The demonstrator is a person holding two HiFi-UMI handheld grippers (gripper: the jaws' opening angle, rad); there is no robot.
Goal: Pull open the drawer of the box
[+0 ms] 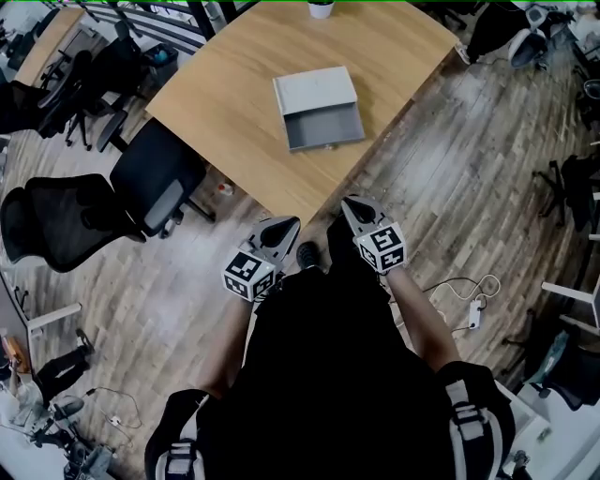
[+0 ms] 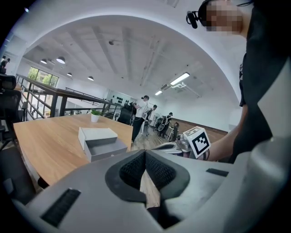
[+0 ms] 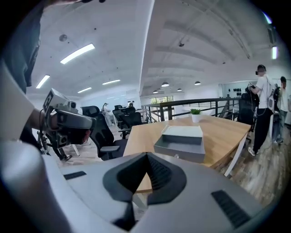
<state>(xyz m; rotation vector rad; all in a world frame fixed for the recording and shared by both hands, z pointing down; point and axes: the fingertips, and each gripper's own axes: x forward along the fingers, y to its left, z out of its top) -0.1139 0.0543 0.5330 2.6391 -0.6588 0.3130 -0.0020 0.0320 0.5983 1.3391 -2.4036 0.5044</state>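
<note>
Head view: the wooden worktop (image 1: 225, 103) fills the upper middle. On it lies the grey box (image 1: 314, 89), and its drawer (image 1: 324, 127) stands pulled out toward 6 o'clock, showing a bare grey inside. A small potted plant (image 1: 321, 7) sits at 12 o'clock from the box, at the far edge. The left gripper (image 1: 284, 225) and the right gripper (image 1: 352, 203) are side by side at about 6 o'clock from the box. They are well apart from it, off the worktop's near corner and over the plank floor (image 1: 469, 169). Black office chairs (image 1: 155, 183) stand at 9 o'clock.

Left gripper view: the fingers (image 2: 132, 170) of the left gripper (image 2: 145, 154) are pressed together at the tips, with nothing between them. The box (image 2: 97, 134) is at 10 o'clock from the tips, out on the worktop (image 2: 50, 141), with the drawer (image 2: 107, 148) drawn forward. The plant (image 2: 94, 116) stands beyond it. The right gripper (image 2: 170, 146) shows at 2 o'clock. People (image 2: 143, 111) stand in the background.

Right gripper view: the fingers (image 3: 161, 173) of the right gripper (image 3: 146, 157) likewise meet at the tips and grip nothing. The box (image 3: 184, 132) is at 1 o'clock on the worktop (image 3: 223, 132), its open drawer (image 3: 178, 150) facing the camera, and the plant (image 3: 195, 116) stands behind. The left gripper (image 3: 68, 120) is at 10 o'clock. A person (image 3: 261, 107) stands at 3 o'clock.
</note>
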